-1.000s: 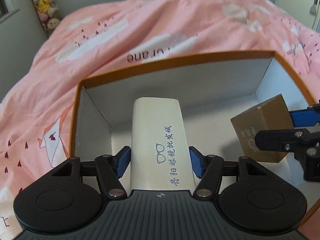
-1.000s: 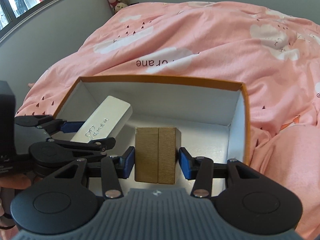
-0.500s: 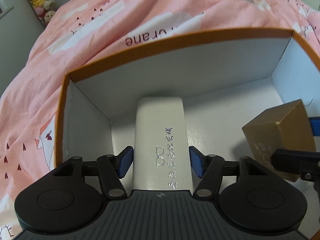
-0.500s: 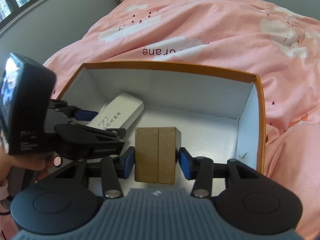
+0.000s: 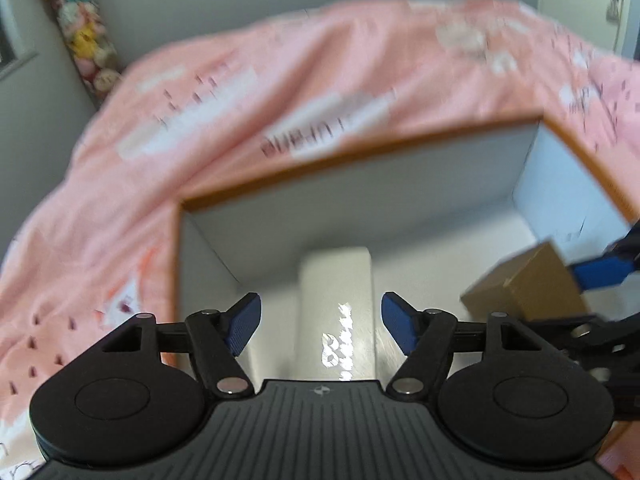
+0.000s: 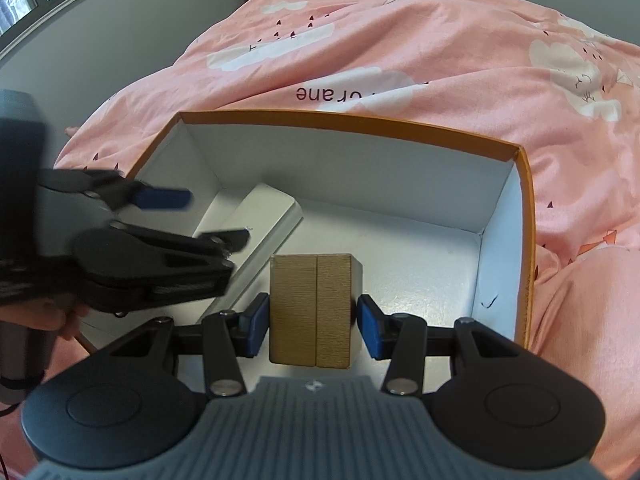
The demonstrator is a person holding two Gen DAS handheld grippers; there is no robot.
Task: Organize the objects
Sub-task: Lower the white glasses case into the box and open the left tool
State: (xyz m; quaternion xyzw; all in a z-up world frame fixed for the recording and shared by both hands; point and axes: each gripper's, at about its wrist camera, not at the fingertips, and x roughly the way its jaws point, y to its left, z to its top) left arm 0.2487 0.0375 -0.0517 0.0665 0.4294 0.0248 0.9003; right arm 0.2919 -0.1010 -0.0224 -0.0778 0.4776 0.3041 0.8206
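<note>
– Pink bedding [image 6: 400,40] under the orange-rimmed box [image 6: 524,240]. Contents, from the left?
– White case [image 5: 336,300] lying on the floor of the box; left gripper [image 5: 320,326] fingers have just spread, clear of it. Right gripper [image 6: 312,322] clamps the brown box [image 6: 312,308].
– Differences between views?
– Only the right view shows a hand [image 6: 36,316]; the left view is blurred.

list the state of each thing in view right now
orange box: lidless, on the pink duvet
white case: lying flat inside the box, released
brown box: clamped upright, inside the box
left gripper: open, jaws have just been opening, clear of the case
right gripper: shut on the brown box
</note>
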